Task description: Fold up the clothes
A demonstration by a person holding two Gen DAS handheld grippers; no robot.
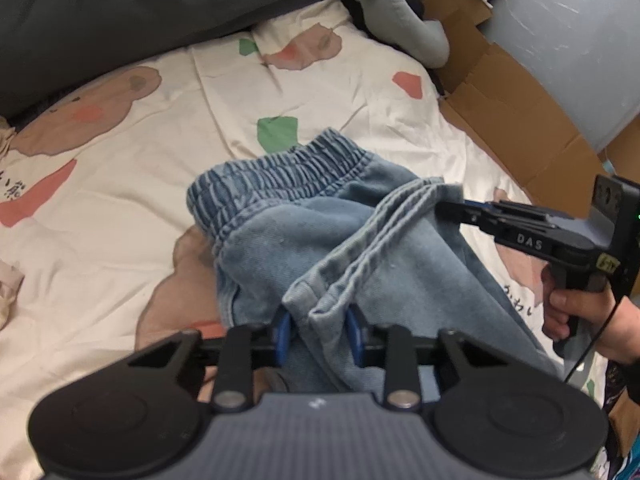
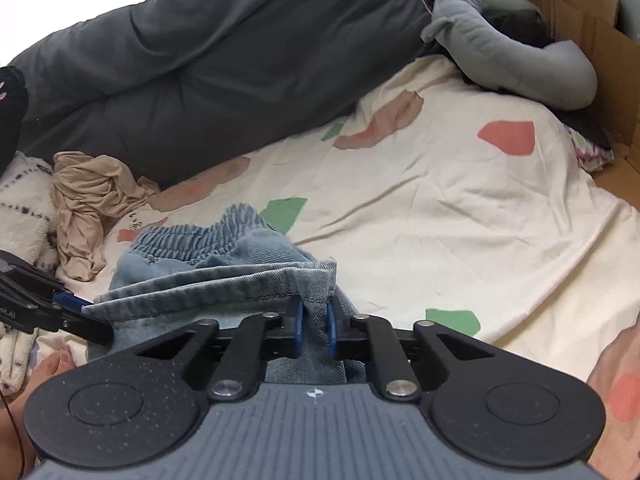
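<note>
Denim fills the space between your left gripper [image 1: 319,330] fingers: it is clamped on one hem corner of the single pair of light-blue jeans [image 1: 304,240]. Your right gripper [image 2: 313,326] is clenched on the other corner, so two grippers hold one hem. Faded, with a gathered elastic waistband [image 1: 280,172], the jeans lie folded on the cream patterned bedsheet [image 2: 460,208]. One beige crumpled garment [image 2: 90,204] sits beside them.

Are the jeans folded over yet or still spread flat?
Folded over: the jeans hem lies near the waistband, held by left gripper and right gripper.
</note>
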